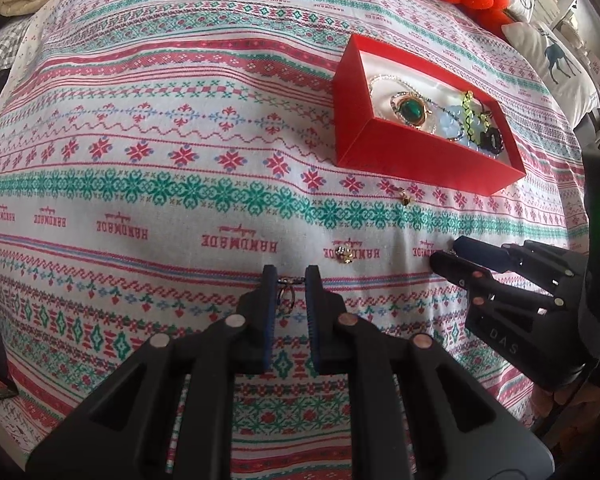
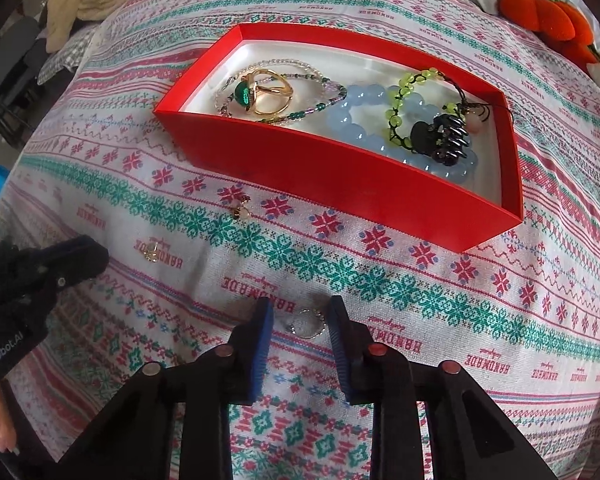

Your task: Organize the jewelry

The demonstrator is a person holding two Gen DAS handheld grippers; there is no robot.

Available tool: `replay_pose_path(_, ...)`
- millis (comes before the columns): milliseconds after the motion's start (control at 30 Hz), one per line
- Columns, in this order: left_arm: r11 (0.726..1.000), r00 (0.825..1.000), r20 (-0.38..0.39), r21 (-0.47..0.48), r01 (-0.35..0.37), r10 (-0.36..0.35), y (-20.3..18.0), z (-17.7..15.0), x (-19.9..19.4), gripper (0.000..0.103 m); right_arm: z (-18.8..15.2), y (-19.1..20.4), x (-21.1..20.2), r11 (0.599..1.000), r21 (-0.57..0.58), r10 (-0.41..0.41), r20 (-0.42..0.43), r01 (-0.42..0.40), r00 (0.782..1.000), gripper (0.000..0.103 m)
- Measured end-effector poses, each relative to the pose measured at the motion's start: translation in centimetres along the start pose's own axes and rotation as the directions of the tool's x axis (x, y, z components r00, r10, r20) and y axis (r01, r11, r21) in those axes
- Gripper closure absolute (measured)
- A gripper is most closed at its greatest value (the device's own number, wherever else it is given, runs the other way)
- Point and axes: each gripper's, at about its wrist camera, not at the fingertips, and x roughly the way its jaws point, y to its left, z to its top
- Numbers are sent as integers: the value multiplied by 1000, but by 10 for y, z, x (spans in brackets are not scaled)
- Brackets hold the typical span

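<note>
My left gripper sits nearest the lens, jaws narrow, with a small silver ring hanging between the pads; it looks pinched at the tips. In the right wrist view my right gripper points down at the patterned bedspread, and a thin silver ring lies flat between its blue pads, near the right-hand one; I cannot tell whether the pads touch it. At one o'clock from there sits the red box, which holds a green-stone gold ring, a blue bead bracelet and a dark hair claw. Two small gold earrings lie loose on the cloth at ten o'clock.
</note>
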Motion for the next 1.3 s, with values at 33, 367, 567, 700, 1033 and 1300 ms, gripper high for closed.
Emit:
replay_pose_path(33, 1000, 1000, -1, 0, 0, 0, 1, 0, -1, 88, 1, 1, 0, 1000, 0, 1, -1, -1, 1000, 78)
replay_pose_path(367, 1000, 1000, -10, 3, -3, 3, -3, -1, 1, 88, -5, -7, 0, 1000, 12, 22, -5, -22, 1000, 83)
replay_pose_path(567, 1000, 1000, -10, 4, -1, 1, -7, -2, 2, 88, -5, -5, -1, 999, 21, 28, -1, -28, 1000, 85)
replay_pose_path(700, 1000, 1000, -6, 4, 2, -2, -8, -1, 0, 87, -5, -8, -10, 999, 25, 48, 0, -48, 999, 91)
replay_pose_path(1033, 998, 999, -3, 51, 42, -42, -9, -8, -6, 88, -14, -27, -40, 989, 65, 129, 67, -133, 989, 82)
replay_pose_path(1300, 977, 993, -4, 176, 118, -119, -18, -38, -8, 88, -49, -35, -40, 990, -79, 131, 178, -118, 975, 33)
